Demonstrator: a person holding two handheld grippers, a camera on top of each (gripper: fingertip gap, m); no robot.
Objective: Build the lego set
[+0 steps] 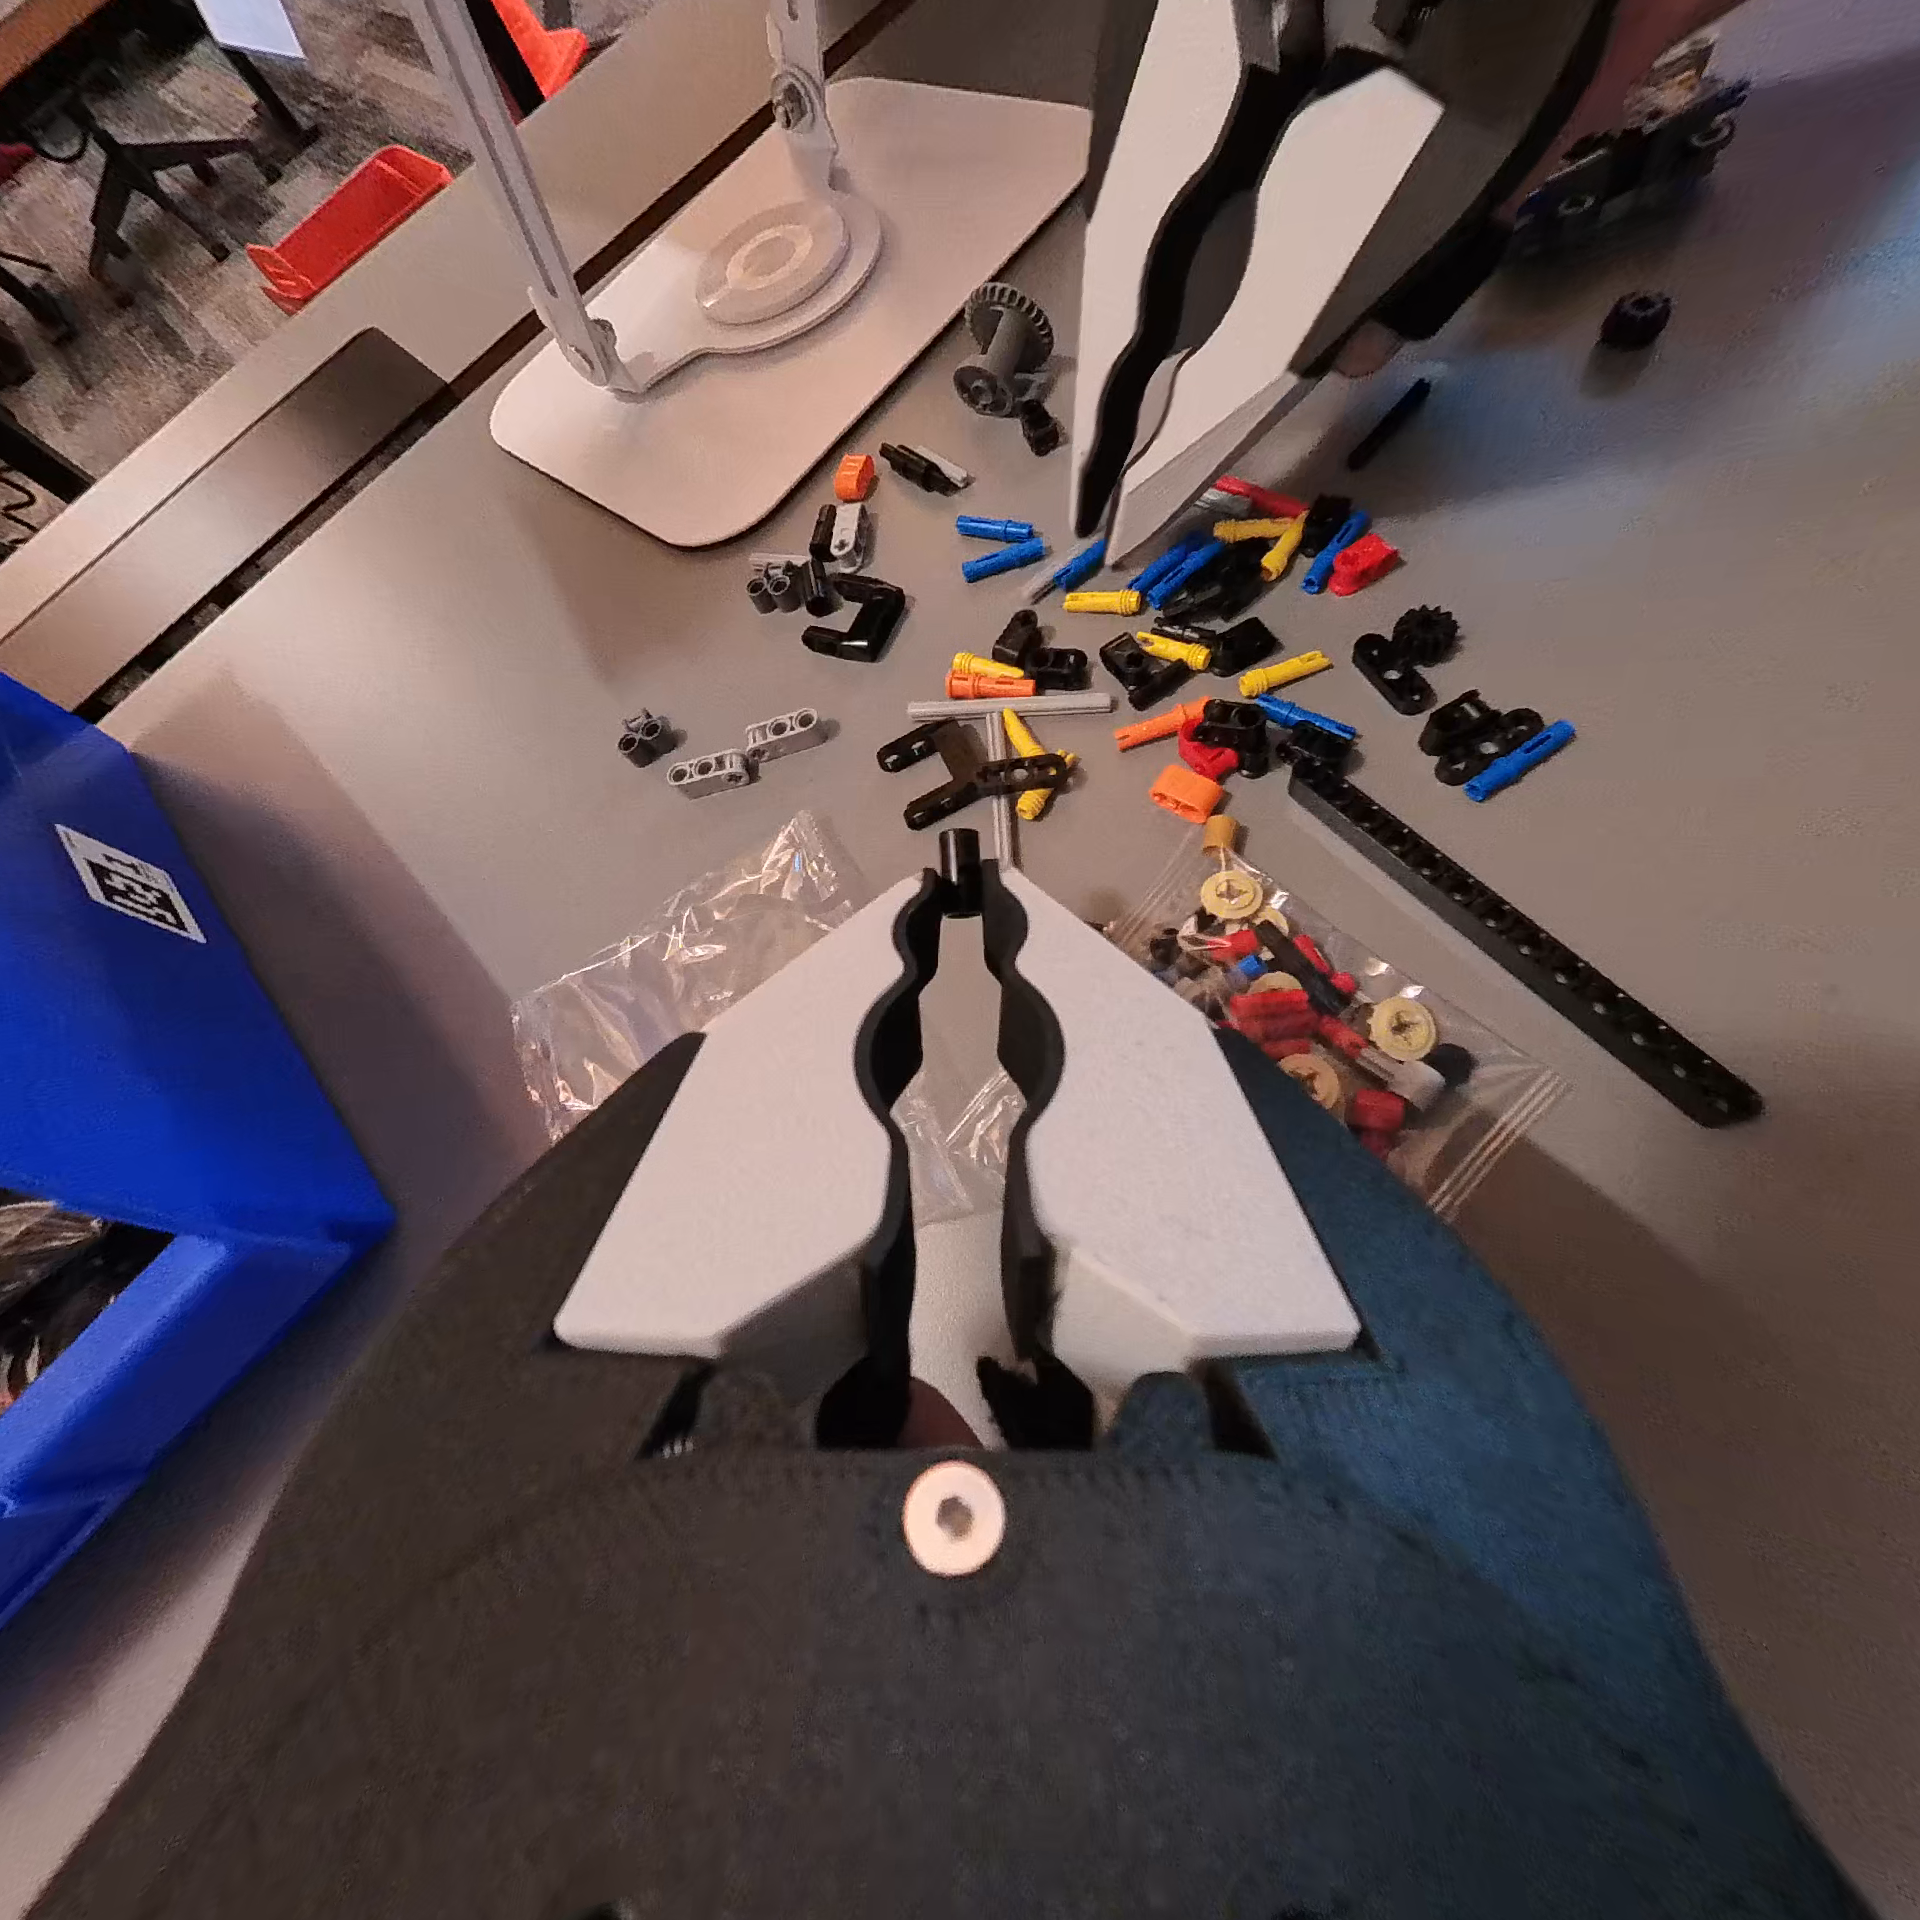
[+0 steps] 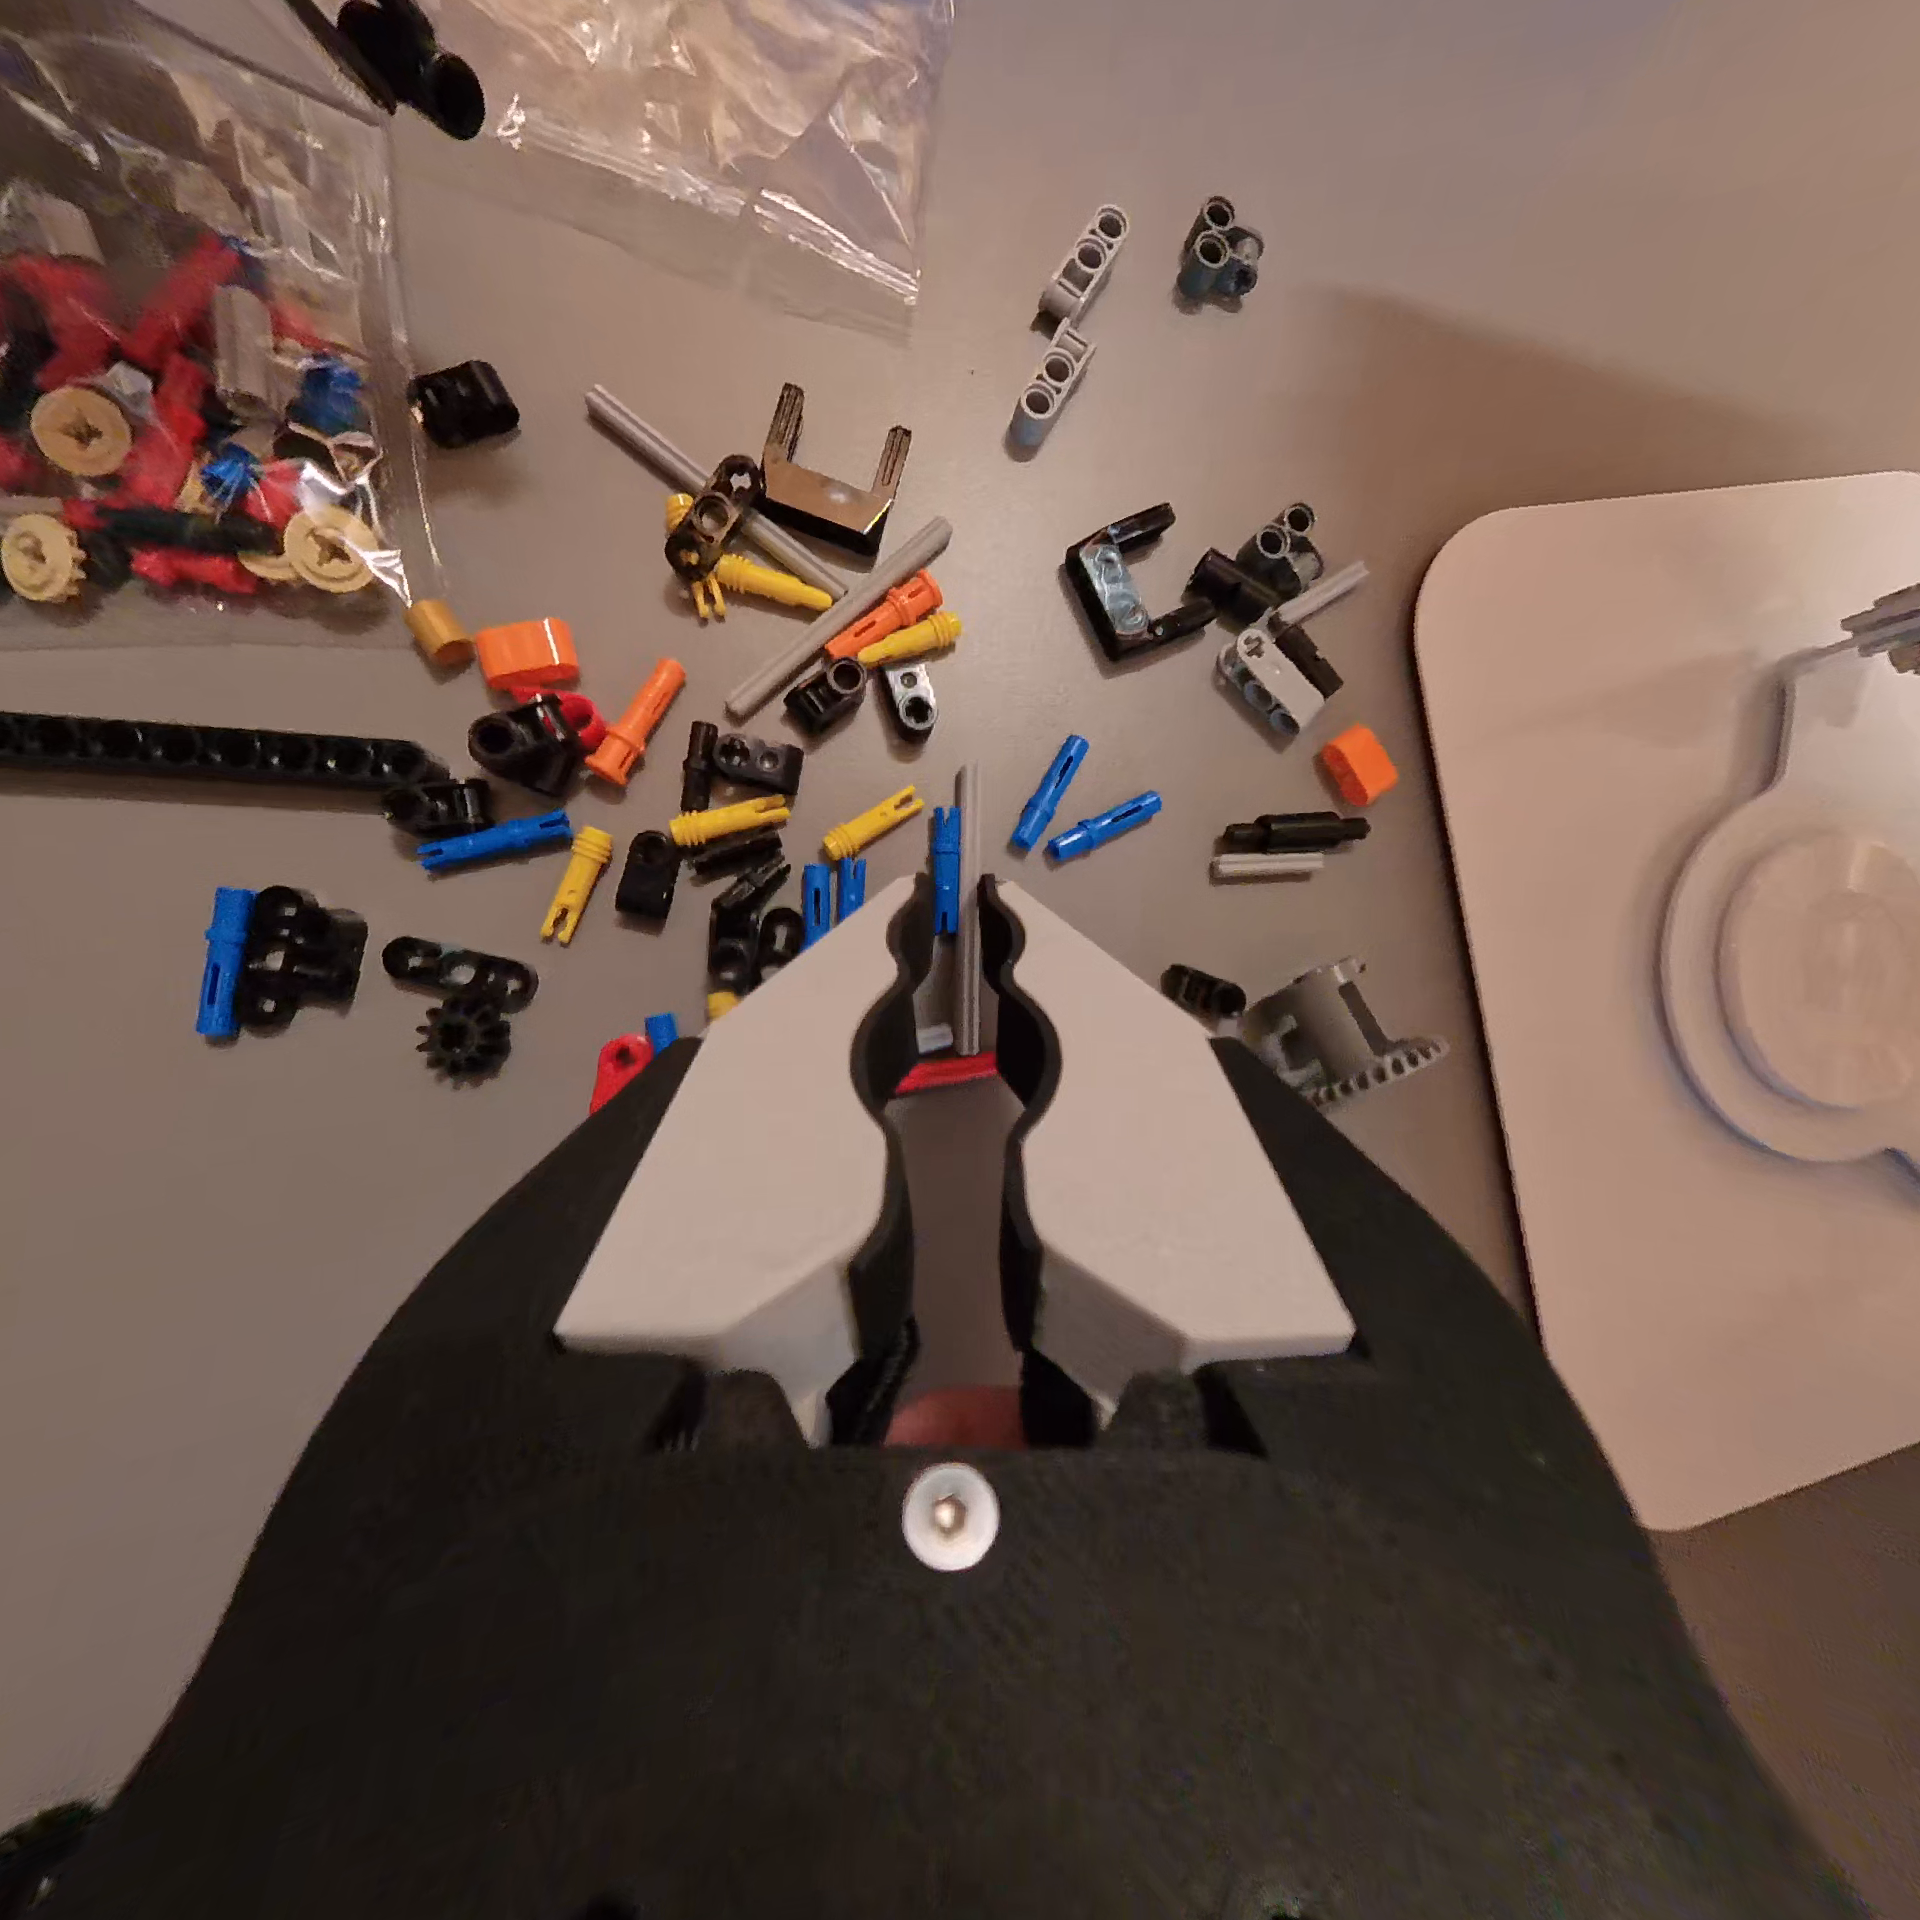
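Observation:
My left gripper (image 1: 957,883) is shut on a small black pin (image 1: 958,860) and holds it above the table, near the bags. Loose lego parts (image 1: 1174,623) lie scattered ahead: blue, yellow and orange pins, black connectors and grey axles. My right gripper (image 2: 951,891) is down in this pile, its tips closed on a thin grey axle (image 2: 969,831), with a blue pin (image 2: 944,852) right beside it. The right gripper also shows in the left wrist view (image 1: 1099,540). A long black beam (image 1: 1517,935) lies at the pile's edge.
A clear bag of parts (image 1: 1320,1029) and an empty clear bag (image 1: 686,956) lie near my left gripper. A white stand base (image 2: 1662,935) borders the pile. A blue bin (image 1: 156,1143) stands left. A partly built model (image 1: 1621,177) sits far right. The tips of one gripper are about 12 cm away from the tips of the other. The partly built model (image 1: 1621,177) is closer to my right gripper, around 15 cm from its tips; the left tips are 25 cm off.

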